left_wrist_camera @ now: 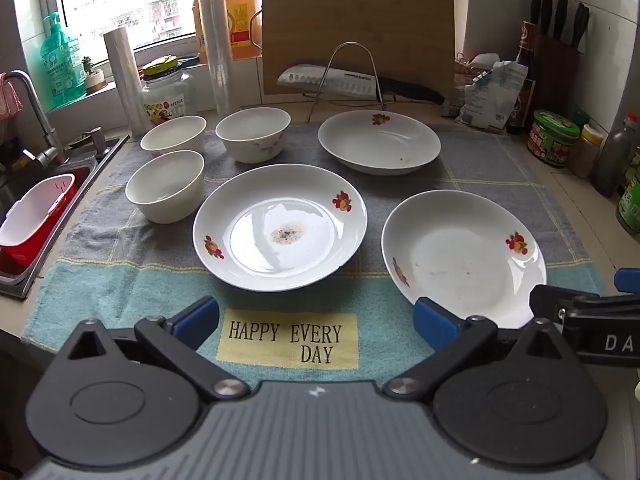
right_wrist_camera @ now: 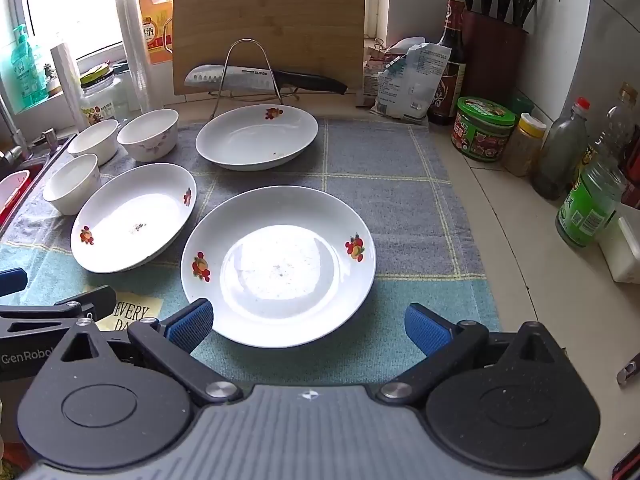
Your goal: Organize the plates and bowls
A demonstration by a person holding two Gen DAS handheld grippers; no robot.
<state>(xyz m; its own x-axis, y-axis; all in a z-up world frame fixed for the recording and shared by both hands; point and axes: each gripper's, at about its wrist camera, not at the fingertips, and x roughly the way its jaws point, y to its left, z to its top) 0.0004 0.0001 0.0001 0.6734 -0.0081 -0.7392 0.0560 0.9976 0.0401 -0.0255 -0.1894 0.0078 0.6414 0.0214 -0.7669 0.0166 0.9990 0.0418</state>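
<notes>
3 plates [left_wrist_camera: 280, 226] lie flat on the towel [left_wrist_camera: 480, 168], apart from each other; 3 bowls [left_wrist_camera: 166, 186] upright at its left end, near the sink [left_wrist_camera: 24, 276]. Left gripper [left_wrist_camera: 316, 318] & right gripper [right_wrist_camera: 308, 324] both spread wide, holding nothing, above the towel's near edge.

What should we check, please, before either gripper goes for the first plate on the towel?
1. Left gripper open, nothing between its pads: ok.
2. Right gripper open, nothing held: ok.
3. Near right plate sits clear of the middle plate: ok.
4. Far plate unobstructed: ok.
5. Three bowls upright and unstacked by the sink: ok.
6. Plates clean: not ok, residue in the middle plate's centre.
</notes>
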